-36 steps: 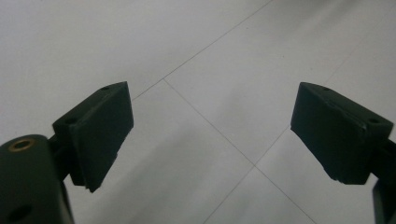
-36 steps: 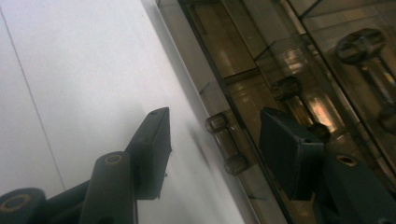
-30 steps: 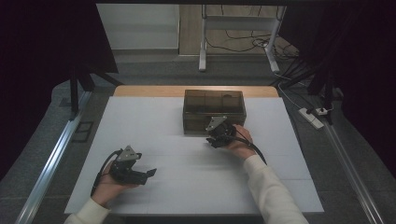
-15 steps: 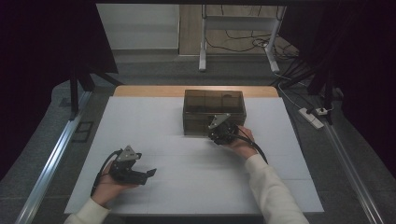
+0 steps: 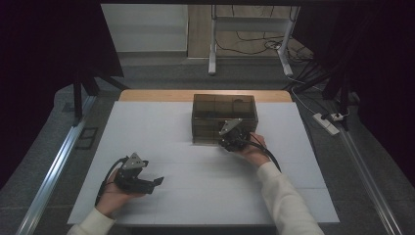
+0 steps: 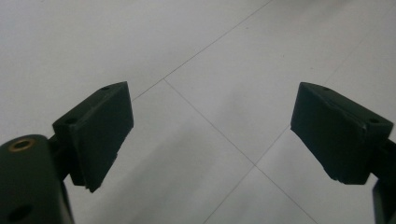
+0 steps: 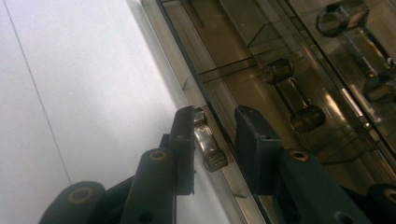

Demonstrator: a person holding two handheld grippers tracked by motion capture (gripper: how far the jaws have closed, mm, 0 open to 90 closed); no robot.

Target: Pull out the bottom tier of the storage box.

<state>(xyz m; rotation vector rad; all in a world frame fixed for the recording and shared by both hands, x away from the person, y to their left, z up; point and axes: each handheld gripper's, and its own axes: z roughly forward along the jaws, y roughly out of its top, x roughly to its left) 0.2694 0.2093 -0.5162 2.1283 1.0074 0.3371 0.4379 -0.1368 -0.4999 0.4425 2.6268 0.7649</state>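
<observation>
1. Box (image 5: 224, 120) of dark see-through plastic stands at the far middle of the white table (image 5: 161, 127); a small metal-looking handle (image 7: 206, 140) sits on its near front wall. We judge the step is to grip this handle and pull, prob. to open a drawer or front panel.
2. We hold the right gripper (image 7: 212, 130) against the front wall. Its jaws have just been closing, and the handle is between them.
3. Position vs. the fingers (image 7: 183, 135): the handle lies just beside the pad on the view's left side, maybe touching it, we cannot tell. The other pad stands apart, across the box edge, w/ a gap that shows. So the jaws are about one third open and do not clamp yet.
4. To do it well, we centre the handle between both pads first, then close fully, so it does not slip out sideways. After, we pull straight and level, w/o twisting, because the box is light and can slide.
5. Left gripper (image 6: 210, 135) rests on the near left of the table, jaws wide open, nothing in them. It could steady the box if needed.
</observation>
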